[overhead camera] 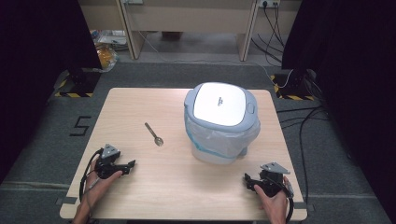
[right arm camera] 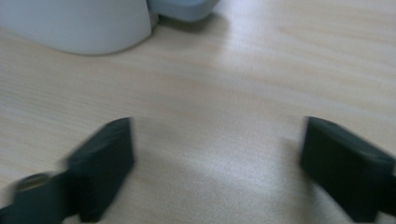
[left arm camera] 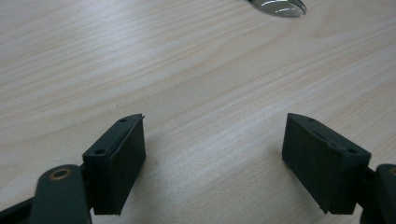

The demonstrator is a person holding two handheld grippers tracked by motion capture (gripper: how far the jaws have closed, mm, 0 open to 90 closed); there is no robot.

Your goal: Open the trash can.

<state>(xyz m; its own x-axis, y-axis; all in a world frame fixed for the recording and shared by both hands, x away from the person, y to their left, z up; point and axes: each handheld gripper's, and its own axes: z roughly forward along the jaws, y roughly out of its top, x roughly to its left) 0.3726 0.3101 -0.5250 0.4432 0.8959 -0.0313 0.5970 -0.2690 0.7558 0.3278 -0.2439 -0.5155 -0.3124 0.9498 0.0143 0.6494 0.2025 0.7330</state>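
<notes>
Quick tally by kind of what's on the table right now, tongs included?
Spoons: 1, the metal spoon, lying left of the bin.
Bins: 1, the lidded bin with a plastic liner, lid shut.
Tongs: 2, the left tongs and the right tongs, both open with nothing between the jaws.
Total: 4 things on the table.

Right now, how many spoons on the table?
1. The spoon lies bare on the table, left of the lidded bin and ahead of the left gripper. The bin is shut, so anything inside is hidden.
</notes>
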